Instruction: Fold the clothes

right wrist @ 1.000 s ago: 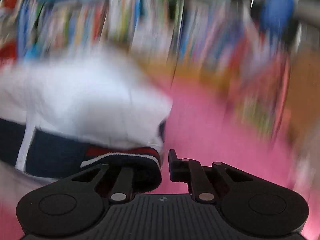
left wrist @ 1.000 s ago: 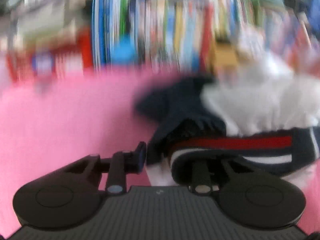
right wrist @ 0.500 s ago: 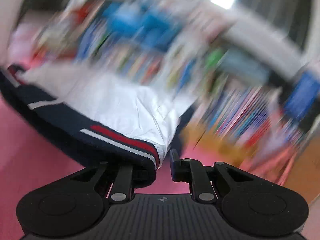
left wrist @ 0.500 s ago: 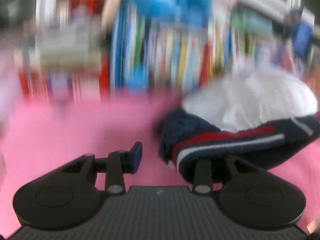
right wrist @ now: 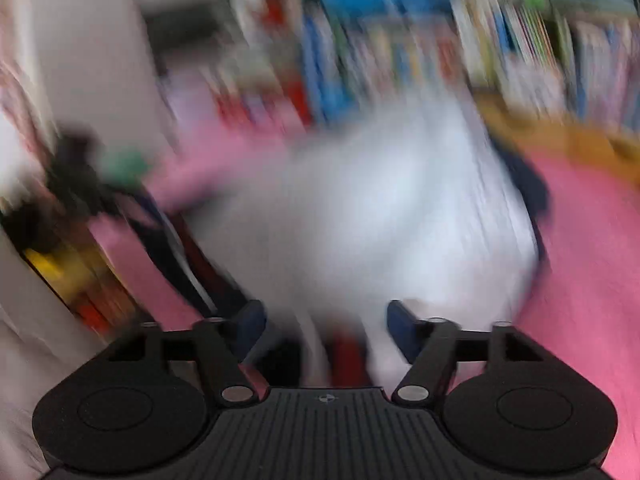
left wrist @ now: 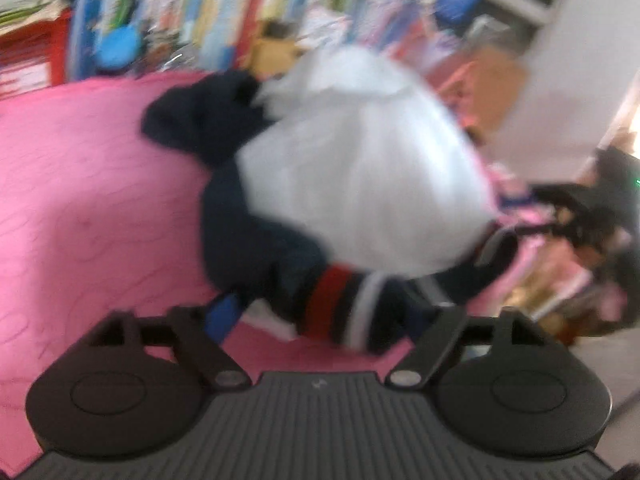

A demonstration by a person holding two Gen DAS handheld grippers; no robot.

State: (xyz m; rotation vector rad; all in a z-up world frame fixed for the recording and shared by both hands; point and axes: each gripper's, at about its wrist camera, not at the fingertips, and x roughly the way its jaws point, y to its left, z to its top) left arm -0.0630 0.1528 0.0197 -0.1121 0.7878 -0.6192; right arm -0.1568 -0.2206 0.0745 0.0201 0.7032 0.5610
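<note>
White-and-navy garment is heaped on the pink surface, from centre to 1 o'clock. Left gripper jaws are spread wide around the striped hem; grip is not discernible. Right gripper jaws gape, nothing pinched, presumably for repositioning.

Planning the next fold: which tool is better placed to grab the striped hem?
Left tool: its open fingers bracket the striped hem. The right tool is open too, but its view is blurred.
</note>
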